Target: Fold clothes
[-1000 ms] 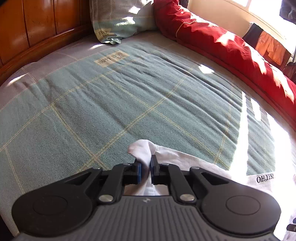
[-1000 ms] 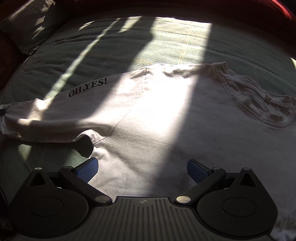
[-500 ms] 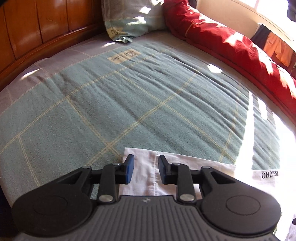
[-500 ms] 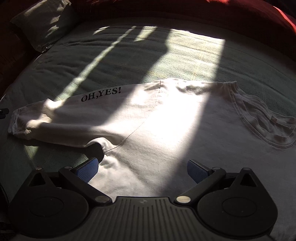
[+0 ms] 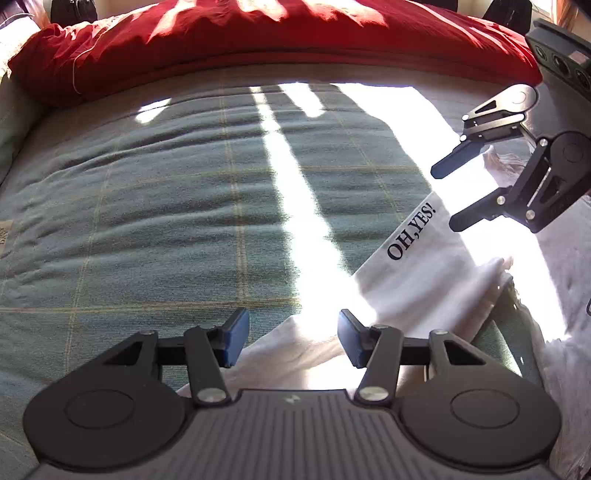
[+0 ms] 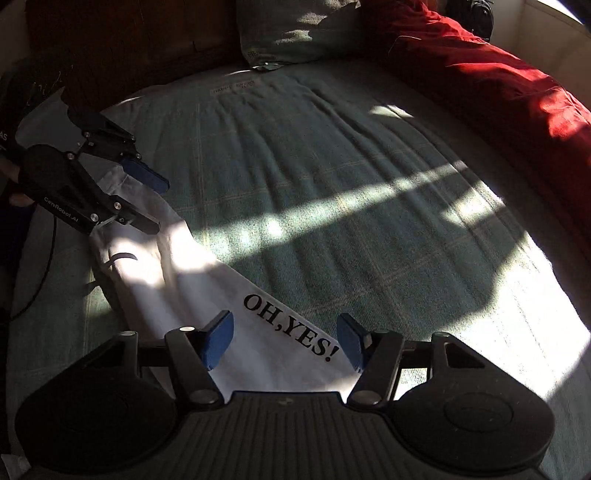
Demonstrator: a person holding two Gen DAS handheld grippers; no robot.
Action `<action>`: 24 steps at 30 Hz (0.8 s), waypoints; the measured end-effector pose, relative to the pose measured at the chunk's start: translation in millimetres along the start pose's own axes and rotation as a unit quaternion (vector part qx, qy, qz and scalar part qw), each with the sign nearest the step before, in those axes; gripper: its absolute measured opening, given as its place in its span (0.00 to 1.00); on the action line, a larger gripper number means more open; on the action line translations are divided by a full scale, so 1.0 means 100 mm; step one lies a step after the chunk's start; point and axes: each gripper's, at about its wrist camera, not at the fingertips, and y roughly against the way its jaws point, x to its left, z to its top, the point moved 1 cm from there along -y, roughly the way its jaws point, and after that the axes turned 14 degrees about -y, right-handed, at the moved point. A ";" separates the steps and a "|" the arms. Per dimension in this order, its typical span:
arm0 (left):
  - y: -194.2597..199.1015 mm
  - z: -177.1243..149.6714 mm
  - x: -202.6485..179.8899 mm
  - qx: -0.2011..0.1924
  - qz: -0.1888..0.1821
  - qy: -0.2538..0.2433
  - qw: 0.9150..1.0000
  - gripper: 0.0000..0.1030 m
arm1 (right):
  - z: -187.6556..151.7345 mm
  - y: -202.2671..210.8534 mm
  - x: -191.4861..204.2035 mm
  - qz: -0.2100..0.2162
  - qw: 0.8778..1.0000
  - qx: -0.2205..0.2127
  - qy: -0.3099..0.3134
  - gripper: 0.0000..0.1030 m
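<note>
A bed covered with a green checked blanket (image 5: 155,206) filled most of both views, and bright bands of sunlight fell across it. A long red duvet (image 5: 258,40) lay bunched along the far edge of the bed in the left wrist view, and in the right wrist view it ran along the right side (image 6: 491,85). A green pillow (image 6: 295,29) stood against the dark wooden headboard (image 6: 129,44) at the top of the right wrist view. The white long-sleeved shirt (image 5: 424,280) lay flat on the blanket, near the front edge of the bed, with one sleeve stretched out toward the left gripper. The black print "OH,YES!" (image 6: 290,326) was on this sleeve, just in front of the right gripper. The body of the shirt was at the right edge of the left wrist view, partly washed out by the sun. The left gripper (image 5: 291,341) was low above the cuff end of the sleeve, with its jaws spread apart and holding nothing; the white cloth showed between its blue pads (image 5: 236,341). The right gripper (image 6: 284,341) was above the upper part of the sleeve, also with the jaws wide apart and empty, and the printed words lay between its pads (image 6: 218,338). Each gripper appeared in the other camera, well apart along the sleeve.
</note>
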 end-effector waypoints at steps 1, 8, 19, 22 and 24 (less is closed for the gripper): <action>-0.04 0.01 0.02 0.005 -0.008 -0.006 1.000 0.55 | 0.05 -0.09 -0.01 0.005 1.000 0.011 0.012 0.61; -0.31 0.10 0.12 0.044 -0.066 -0.049 0.996 0.56 | 0.19 -0.57 -0.04 0.037 0.993 0.079 0.084 0.58; -0.33 0.10 -0.11 0.060 -0.036 -0.124 0.990 0.01 | 0.12 -0.62 0.11 0.030 0.981 0.113 0.153 0.01; -0.31 0.10 0.03 0.046 -0.019 -0.079 0.996 0.01 | 0.14 -0.62 0.10 0.011 0.986 0.089 0.139 0.01; -0.33 0.07 0.13 0.047 -0.003 -0.052 0.998 0.01 | 0.18 -0.64 0.03 0.002 0.991 0.078 0.112 0.01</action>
